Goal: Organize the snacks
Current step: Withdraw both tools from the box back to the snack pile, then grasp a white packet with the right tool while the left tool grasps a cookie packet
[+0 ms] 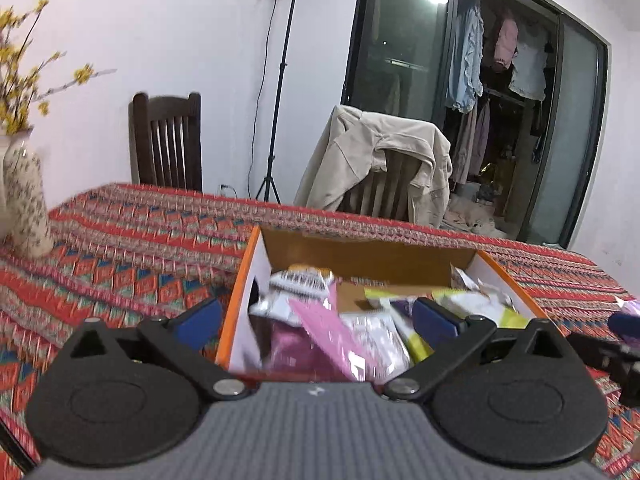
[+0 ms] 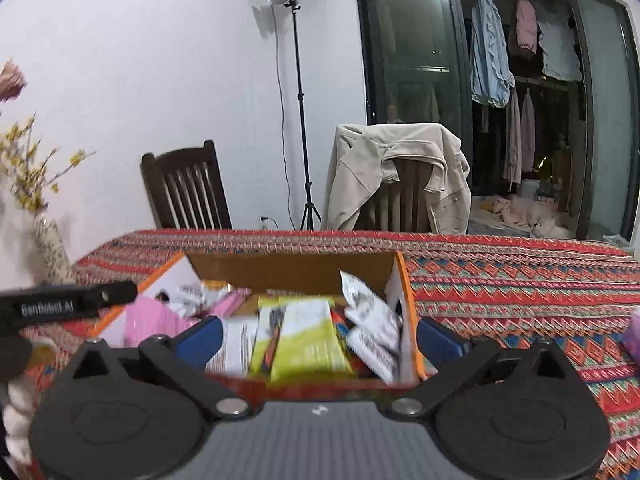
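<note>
Your left hand-held gripper point(image 1: 316, 322) has its jaws spread wide, blue pads point(image 1: 200, 320) well apart, nothing clamped between them. It points slightly down over the near edge of the orange-rimmed cardboard box point(image 1: 240, 280); one pad sits outside the box's left wall, the other above the contents.

Your right hand-held gripper point(image 2: 318, 338) is likewise fully apart and empty, aimed at the same box point(image 2: 404, 280) from the other side, with its right pad just outside the box's right wall.

The snacks lie inside the box in a loose pile: a pink packet point(image 1: 324, 336) near the front left, a yellow-green packet point(image 2: 308, 340) towards the right, and white printed packets point(image 2: 372, 320) leaning against the right wall. The contents are blurred; labels cannot be read.

The box rests on the tabletop point(image 1: 120, 248), covered by a red patterned cloth. A floral vase point(image 1: 26, 204) with yellow blossoms stands at the left end. Behind are a dark wooden chair point(image 1: 168, 144), a second chair draped with a beige jacket point(image 1: 380, 164), and a light stand point(image 2: 298, 100).
</note>
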Motion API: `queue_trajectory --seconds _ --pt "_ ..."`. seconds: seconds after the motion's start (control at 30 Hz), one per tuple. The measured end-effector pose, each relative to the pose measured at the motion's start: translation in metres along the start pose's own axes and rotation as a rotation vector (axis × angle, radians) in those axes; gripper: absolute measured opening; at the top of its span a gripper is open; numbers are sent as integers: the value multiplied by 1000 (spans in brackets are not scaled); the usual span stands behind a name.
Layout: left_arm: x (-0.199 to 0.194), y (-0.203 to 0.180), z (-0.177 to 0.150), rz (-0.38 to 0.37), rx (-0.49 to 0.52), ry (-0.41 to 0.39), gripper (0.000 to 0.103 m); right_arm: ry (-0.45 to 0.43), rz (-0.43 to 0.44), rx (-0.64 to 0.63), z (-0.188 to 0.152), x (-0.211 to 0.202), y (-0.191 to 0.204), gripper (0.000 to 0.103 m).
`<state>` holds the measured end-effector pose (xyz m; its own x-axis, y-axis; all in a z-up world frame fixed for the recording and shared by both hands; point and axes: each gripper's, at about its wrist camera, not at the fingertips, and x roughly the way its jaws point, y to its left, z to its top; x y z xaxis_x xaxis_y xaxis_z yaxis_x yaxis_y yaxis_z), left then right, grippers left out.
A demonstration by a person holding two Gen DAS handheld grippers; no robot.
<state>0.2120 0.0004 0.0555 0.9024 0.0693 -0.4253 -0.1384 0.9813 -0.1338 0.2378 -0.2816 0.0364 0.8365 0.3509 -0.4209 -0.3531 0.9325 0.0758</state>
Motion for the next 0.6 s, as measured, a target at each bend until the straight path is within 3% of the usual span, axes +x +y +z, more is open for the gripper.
queue_trajectory --seconds 0.13,0.37,0.43,0.6 --pt "-10 9 -20 3 -15 43 103 79 -3 -40 -28 -1 2 103" --pt "-8 20 -55 -14 -3 100 103 236 -14 -60 -49 46 14 101" --pt "-7 23 -61 -17 -4 97 103 262 -17 -68 -49 61 20 98" --pt "-4 30 -66 -38 -20 94 103 321 -20 -40 -56 87 21 78"
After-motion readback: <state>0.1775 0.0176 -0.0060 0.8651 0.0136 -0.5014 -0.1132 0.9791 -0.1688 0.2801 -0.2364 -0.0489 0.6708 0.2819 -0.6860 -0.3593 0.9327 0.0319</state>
